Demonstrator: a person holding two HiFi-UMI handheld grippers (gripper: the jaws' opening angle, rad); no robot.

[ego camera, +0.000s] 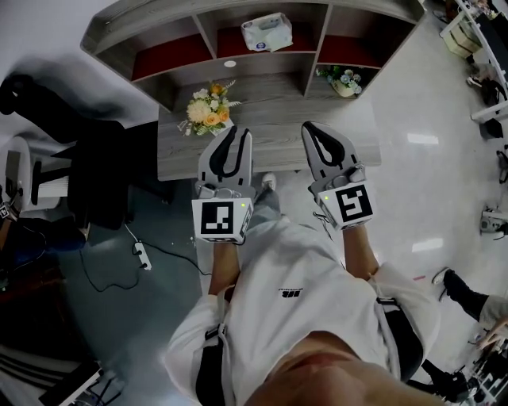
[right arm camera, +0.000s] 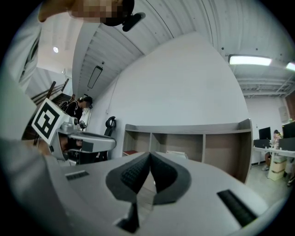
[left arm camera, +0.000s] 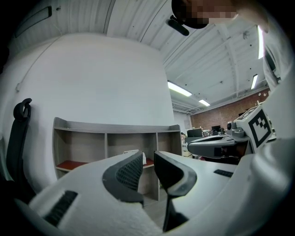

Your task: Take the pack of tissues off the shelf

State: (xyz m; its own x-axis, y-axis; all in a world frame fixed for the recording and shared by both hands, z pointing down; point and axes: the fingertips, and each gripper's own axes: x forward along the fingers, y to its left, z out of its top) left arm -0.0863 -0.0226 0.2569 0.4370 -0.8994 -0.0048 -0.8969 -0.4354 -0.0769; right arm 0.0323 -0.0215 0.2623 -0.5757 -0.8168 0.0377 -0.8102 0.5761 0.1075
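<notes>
One grey shelf [ego camera: 143, 20] spans the top of the head view, with a wooden desk [ego camera: 270, 95] just below it. At frame centre, the left gripper [ego camera: 232, 131] has its jaws slightly apart and empty, while the right gripper [ego camera: 314, 128] has its tips together. A flower bouquet [ego camera: 209, 109] stands on the desk's left part. The pack of tissues [ego camera: 267, 32] lies in the shelf's middle compartment.

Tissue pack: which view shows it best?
Head view: the pack lies whole, unobstructed, in the middle compartment of the shelf. Left gripper view shows only its top edge behind the tool; right gripper view shows it small and distant.
</notes>
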